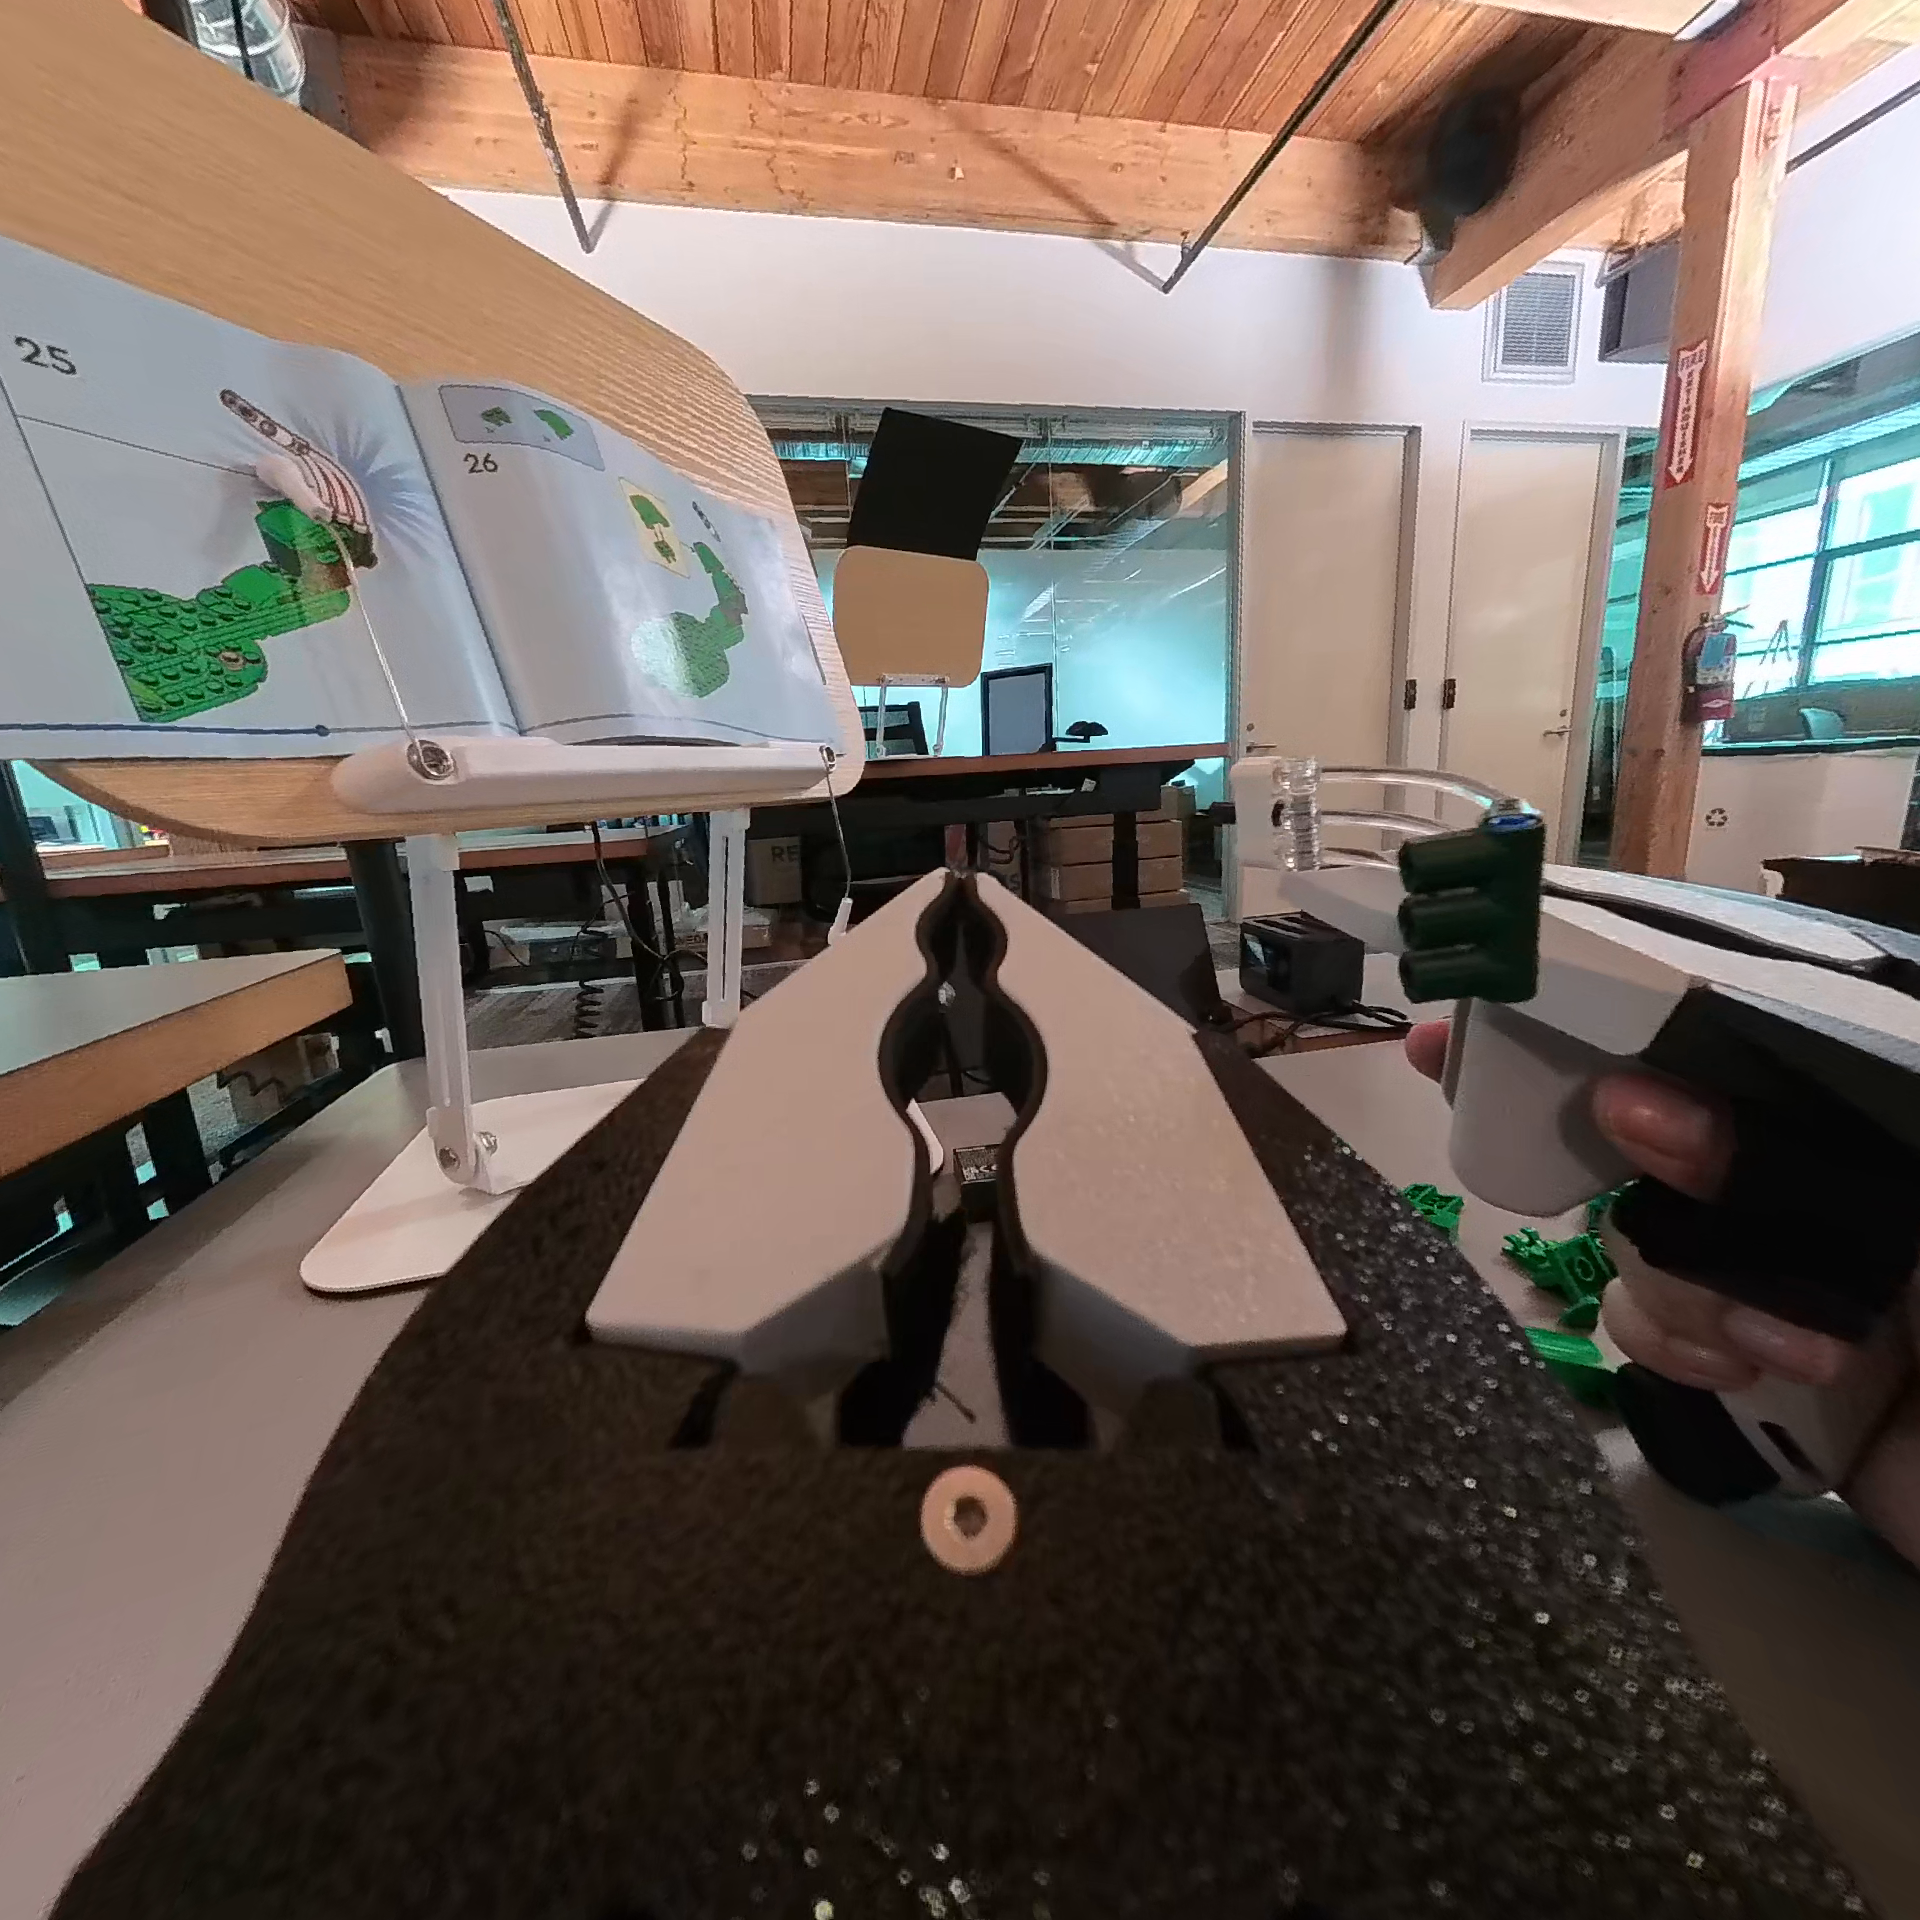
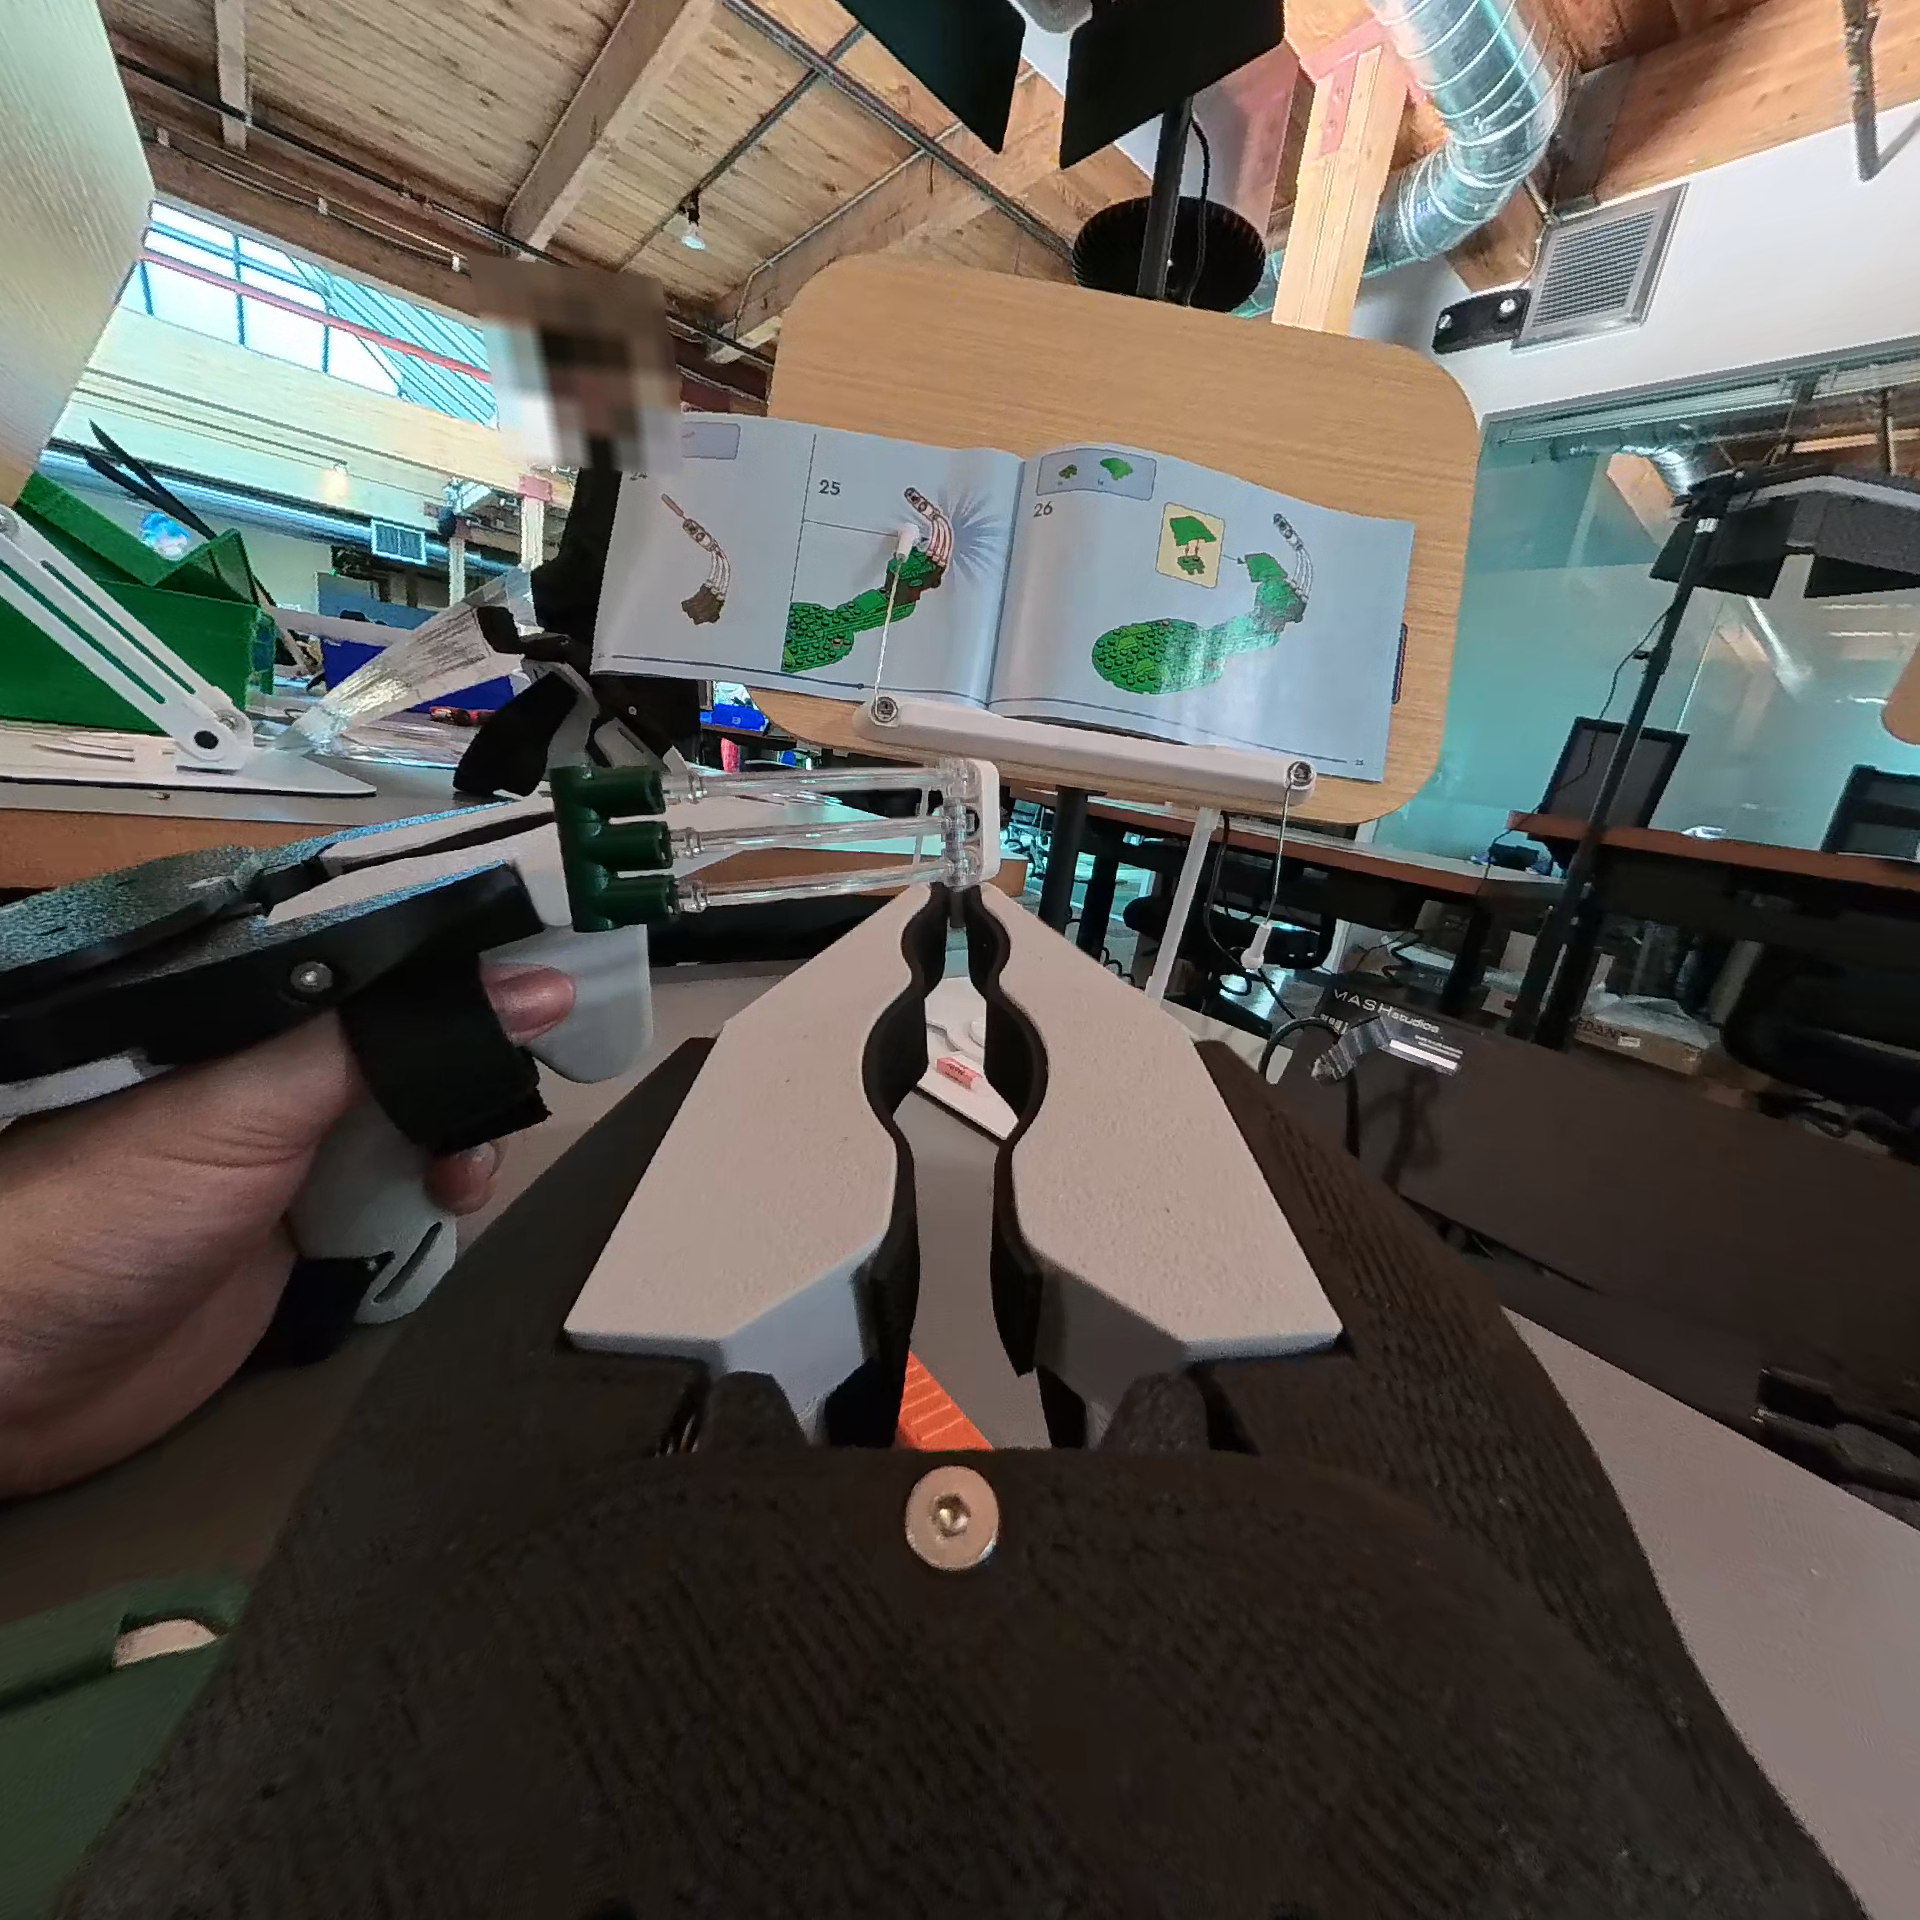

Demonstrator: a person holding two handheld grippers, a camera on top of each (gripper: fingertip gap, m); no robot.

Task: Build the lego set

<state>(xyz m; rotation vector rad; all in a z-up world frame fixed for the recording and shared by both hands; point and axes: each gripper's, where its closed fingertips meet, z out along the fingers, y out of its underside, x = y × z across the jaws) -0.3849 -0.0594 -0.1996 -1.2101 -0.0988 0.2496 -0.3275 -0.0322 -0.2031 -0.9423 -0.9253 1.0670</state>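
At far left, an open instruction booklet rests on a white stand, well clear of the work. In the centre of the left wrist view, the left gripper has its tips pressed together, and nothing can be seen between them. To its right, held above the table, is the sub-assembly. It is a dark green piece with three sockets, joined by clear rods to a small white and clear end piece. The right gripper pinches that end piece at the very tips of its fingers, so the rods and green piece stick out sideways with no support.

The main risk appears to be that small, slick grip, since the overhanging weight could twist the assembly in the pinch or pull it free. Pushing on the green end with the left claw closed could pop the rods from their sockets. A dropped assembly would likely land among the loose green pieces on the table at far right and scatter them.
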